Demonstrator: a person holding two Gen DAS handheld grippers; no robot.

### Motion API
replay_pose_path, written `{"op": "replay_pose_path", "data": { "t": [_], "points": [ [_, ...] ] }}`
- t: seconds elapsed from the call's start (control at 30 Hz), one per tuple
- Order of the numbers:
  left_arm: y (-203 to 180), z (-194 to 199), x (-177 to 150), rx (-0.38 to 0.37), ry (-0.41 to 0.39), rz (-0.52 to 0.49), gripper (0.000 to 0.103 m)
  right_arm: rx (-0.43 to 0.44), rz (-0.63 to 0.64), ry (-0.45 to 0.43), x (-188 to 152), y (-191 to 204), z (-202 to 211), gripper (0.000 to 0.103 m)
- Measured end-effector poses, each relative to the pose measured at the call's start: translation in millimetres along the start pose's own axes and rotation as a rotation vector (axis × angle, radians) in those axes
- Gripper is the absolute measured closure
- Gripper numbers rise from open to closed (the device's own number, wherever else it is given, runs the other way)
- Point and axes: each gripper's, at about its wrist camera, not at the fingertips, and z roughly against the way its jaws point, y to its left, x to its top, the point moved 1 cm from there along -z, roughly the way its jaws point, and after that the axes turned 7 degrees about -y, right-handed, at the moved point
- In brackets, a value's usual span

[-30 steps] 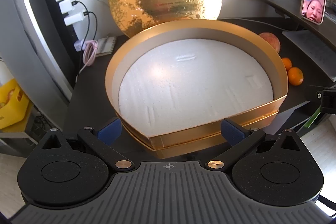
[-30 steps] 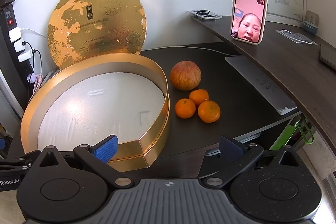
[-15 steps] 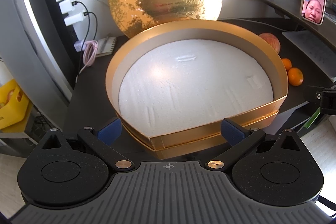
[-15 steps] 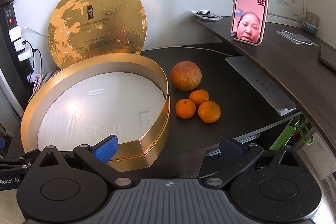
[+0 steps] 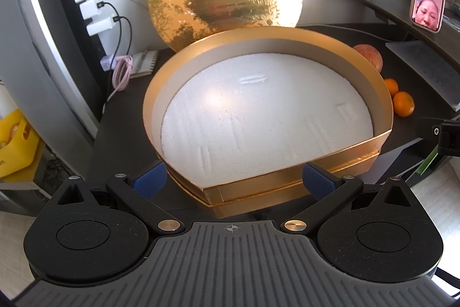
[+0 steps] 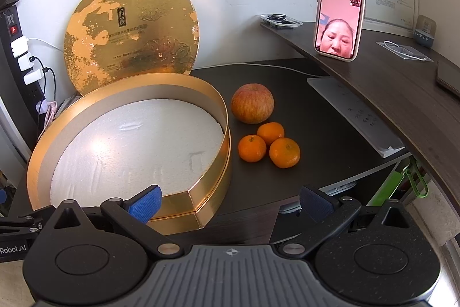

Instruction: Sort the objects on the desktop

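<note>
So the gold box (image 5: 267, 105) sits open on the dark desk (image 6: 287, 82), white foam (image 5: 258, 120) filling the bottom, and its flat front edge is right up against the left gripper (image 5: 234, 177), basically between the two blue pads (image 5: 149, 180), which are spread wide and holding nothing. The box is wider than the gap between them, so the fingers are just parked near the front corner, not touching it as far as I can see. The round gold lid (image 6: 132, 33) leans upright against the wall behind the box. From the right wrist view the fruit is off to the right of the box: an apple (image 6: 252, 103) at the back and three tangerines (image 6: 268, 144) bunched together just in front of it, close to the box wall but apart from it. The right gripper (image 6: 230, 205) is also wide open and empty, its left pad (image 6: 145, 205) in front of the box's near corner and its right pad out over the desk edge, with the fruit well ahead of the fingers. A phone (image 6: 339, 16) stands on the raised shelf (image 6: 388, 82) at right with a video call on screen, and a power strip (image 5: 83, 7) with white chargers hangs at left. Compared with a second ago, pretty much nothing has moved: box, fruit and both grippers sit in the same spots, maybe a hair of drift, though the fisheye makes that hard to judge.
</note>
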Motion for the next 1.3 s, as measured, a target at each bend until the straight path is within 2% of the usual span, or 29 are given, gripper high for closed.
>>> {"op": "replay_pose_path", "data": {
  "t": [0.33,0.67,0.8,0.9,1.0,1.07,1.17,1.3],
  "points": [
    [-5,-2,1,-0.005,0.001,-0.015,0.000,-0.004,-0.016,0.004,-1,-6,-4,0.000],
    [-14,-8,8,-0.042,-0.003,-0.019,0.001,-0.023,-0.036,-0.037,4,-42,-15,0.000],
    [-19,-14,11,-0.064,0.002,-0.021,0.003,-0.007,-0.016,-0.056,2,-58,-32,0.000],
    [-24,-19,15,-0.052,-0.006,-0.031,0.002,0.010,-0.011,-0.047,1,-68,-47,0.000],
    [-26,-25,18,-0.033,-0.015,-0.030,0.001,0.063,-0.022,-0.043,-2,-74,-60,0.000],
    [-27,-29,18,-0.054,-0.026,-0.019,0.001,0.097,-0.019,-0.033,-5,-76,-69,0.000],
    [-31,-34,20,-0.060,-0.039,-0.023,0.001,0.130,0.038,-0.015,-9,-73,-81,0.000],
    [-36,-46,26,-0.072,-0.003,-0.023,0.001,0.074,0.112,-0.010,-9,-69,-93,0.001]
  ]
}}
